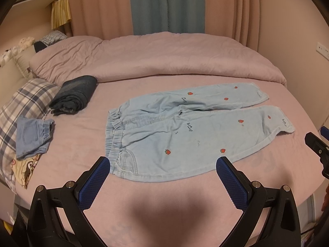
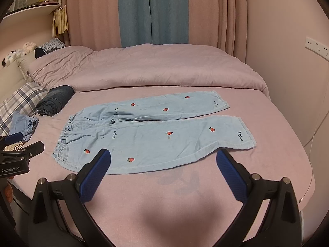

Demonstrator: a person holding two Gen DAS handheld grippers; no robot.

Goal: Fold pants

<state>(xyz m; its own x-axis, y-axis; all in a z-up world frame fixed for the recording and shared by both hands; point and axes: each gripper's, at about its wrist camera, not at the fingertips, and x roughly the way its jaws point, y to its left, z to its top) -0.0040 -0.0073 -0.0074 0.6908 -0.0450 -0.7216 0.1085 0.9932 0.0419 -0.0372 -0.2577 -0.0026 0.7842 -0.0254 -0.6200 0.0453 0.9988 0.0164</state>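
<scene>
Left fingers: blue cross-hatched pads (image 1: pixel 96 182) on black arms, my left gripper (image 1: pixel 162 165) spread wide and empty, hovering over the bed just short of the waistband corner
Right fingers: same ribbed blue pads (image 2: pixel 231 177), my right gripper (image 2: pixel 162 158) also spread wide, holding nothing, above the near edge of the closer leg
Pants: pale blue pants (image 1: pixel 181 131) lying flat on the bed (image 1: pixel 82 135), waistband to my left, both legs running right, side by side and slightly apart
Fabric: soft, thin denim with strawberry patches, gathered elastic waist, mild wrinkles at the crotch; likely limp and easy to drag
Step in hand: judged as the first fold, not yet begun; I would pinch the near waistband corner with the left and the near hem with the right, lift evenly and lay the near leg onto the far one, edges matched
Risk: uneven lift would skew the seams
Nearby: folded dark jeans (image 1: pixel 76 94), small denim piece (image 1: pixel 33 138) on a plaid pillow (image 1: pixel 26 100)
</scene>
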